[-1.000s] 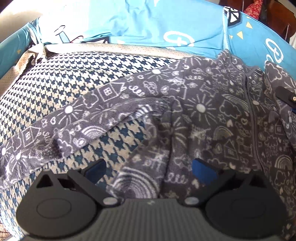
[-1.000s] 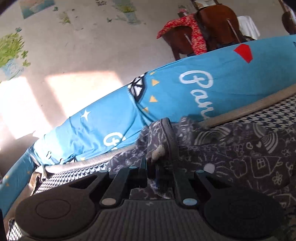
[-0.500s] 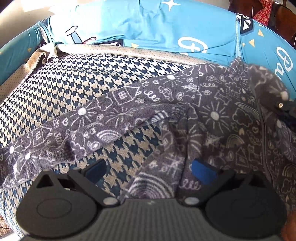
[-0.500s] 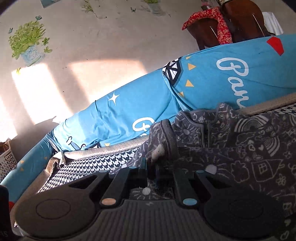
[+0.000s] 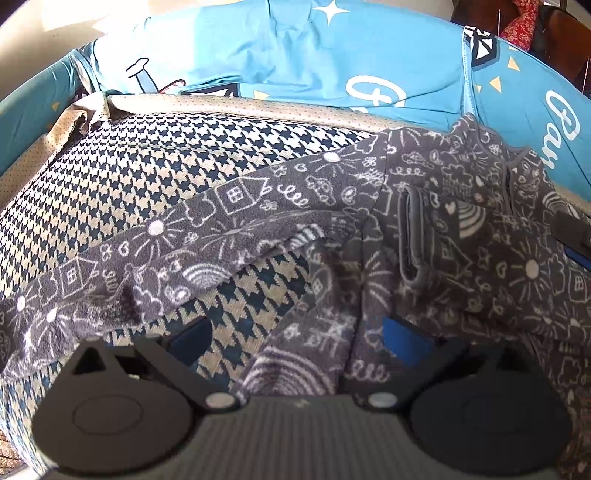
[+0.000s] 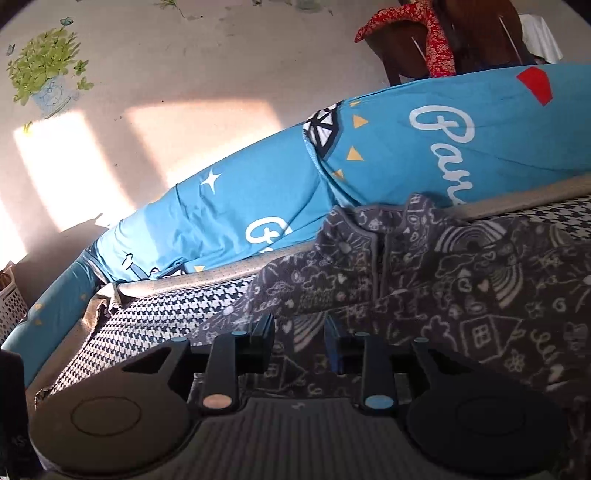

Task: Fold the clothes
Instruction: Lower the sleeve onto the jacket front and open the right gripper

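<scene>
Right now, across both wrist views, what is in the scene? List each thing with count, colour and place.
fleece garment: one, dark grey with white doodle print, spread over the houndstooth surface, one sleeve stretched toward the left of the left wrist view.
houndstooth cover: one, navy and beige, under the garment.
blue bedding: light blue with white lettering and stars, bunched along the far edge.
beige dotted trim: one strip, between cover and bedding.
wooden chair: one, brown, far right, red patterned cloth draped on it.
plant decal: one, green, on the wall.
left gripper: black, blue-padded fingers wide apart, low over the garment.
right gripper: black, fingers apart, holding nothing, over the garment.
</scene>
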Demonstrator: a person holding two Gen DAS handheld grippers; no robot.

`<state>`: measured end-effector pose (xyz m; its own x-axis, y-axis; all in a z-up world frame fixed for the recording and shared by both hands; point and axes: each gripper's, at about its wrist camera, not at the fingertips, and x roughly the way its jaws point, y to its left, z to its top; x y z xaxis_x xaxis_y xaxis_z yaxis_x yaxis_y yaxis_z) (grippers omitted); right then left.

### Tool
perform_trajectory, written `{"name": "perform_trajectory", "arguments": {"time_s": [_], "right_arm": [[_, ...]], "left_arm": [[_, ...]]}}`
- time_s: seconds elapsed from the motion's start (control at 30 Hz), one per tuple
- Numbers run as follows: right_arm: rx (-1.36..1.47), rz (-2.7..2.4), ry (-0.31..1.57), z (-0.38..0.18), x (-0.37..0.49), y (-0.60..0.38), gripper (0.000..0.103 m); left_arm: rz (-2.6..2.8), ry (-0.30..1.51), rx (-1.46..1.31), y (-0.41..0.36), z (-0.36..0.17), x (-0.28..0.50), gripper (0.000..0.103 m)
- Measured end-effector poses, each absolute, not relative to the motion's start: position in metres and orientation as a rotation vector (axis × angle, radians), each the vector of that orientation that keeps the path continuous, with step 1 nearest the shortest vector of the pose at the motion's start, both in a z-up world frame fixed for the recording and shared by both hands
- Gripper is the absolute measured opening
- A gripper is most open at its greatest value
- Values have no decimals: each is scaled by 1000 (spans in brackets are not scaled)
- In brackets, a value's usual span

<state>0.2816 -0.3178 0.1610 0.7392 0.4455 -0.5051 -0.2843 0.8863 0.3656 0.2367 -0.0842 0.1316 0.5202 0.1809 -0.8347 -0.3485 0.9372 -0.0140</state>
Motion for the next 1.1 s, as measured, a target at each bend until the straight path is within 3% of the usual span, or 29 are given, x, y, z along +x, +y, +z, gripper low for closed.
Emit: {"name": "perform_trajectory", "arguments": {"time_s": [0.3,0.57,1.1], "right_arm": [[222,262,694,157,284,-350,31],[312,88,876,141,300,-381,35],[322,85,853,148,289,-375,36]], "left_arm": [[331,993,-192,-84,127,238,103],[383,1026,-228,-74,120,240,103],[462,1007,-206,-55,127,223,103]]}}
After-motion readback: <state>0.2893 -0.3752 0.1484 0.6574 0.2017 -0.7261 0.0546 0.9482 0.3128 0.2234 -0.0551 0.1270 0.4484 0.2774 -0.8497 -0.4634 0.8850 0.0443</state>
